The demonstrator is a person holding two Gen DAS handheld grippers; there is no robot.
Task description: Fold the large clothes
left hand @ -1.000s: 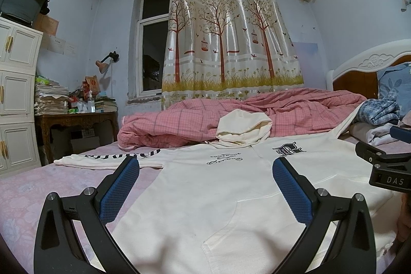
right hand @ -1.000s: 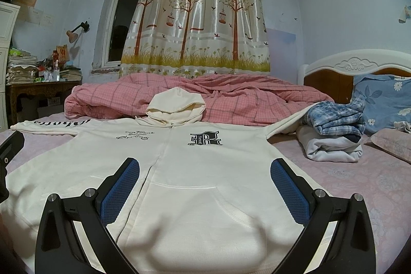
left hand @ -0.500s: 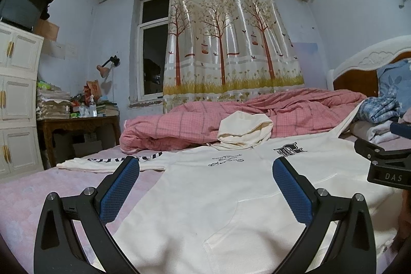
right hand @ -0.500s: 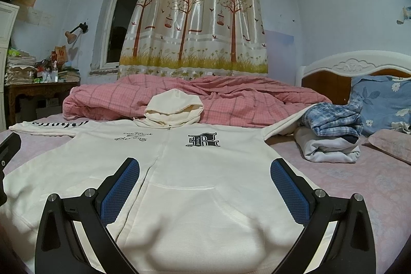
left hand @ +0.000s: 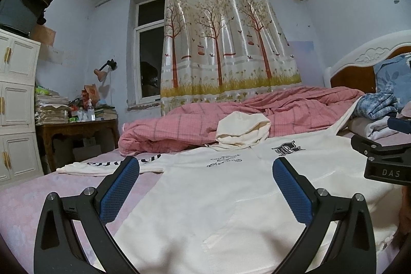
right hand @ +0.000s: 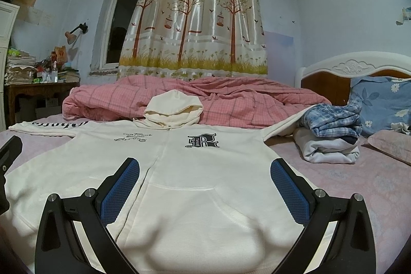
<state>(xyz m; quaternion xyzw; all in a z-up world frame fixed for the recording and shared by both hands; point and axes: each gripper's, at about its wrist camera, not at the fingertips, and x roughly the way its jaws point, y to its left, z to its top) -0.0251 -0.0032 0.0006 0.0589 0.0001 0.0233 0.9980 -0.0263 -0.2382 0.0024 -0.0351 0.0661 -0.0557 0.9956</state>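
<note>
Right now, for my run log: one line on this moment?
cream zip-front hoodie: flat on bed, unfolded | left gripper: jaws open, empty | right gripper: jaws open, empty

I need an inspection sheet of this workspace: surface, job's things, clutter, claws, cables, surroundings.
Surface: bed with pink sheet, partly bare.
Job's things: cream hoodie spread flat, front up, sleeves out, hood on the pink quilt.
Clutter: folded clothes pile beside the hoodie's sleeve; blue pillow.
Claws: left claw open, right claw open, both above the hoodie's hem, holding nothing.
Cables: nothing seen.
Surroundings: tree-print curtain, window, cluttered side table.
</note>
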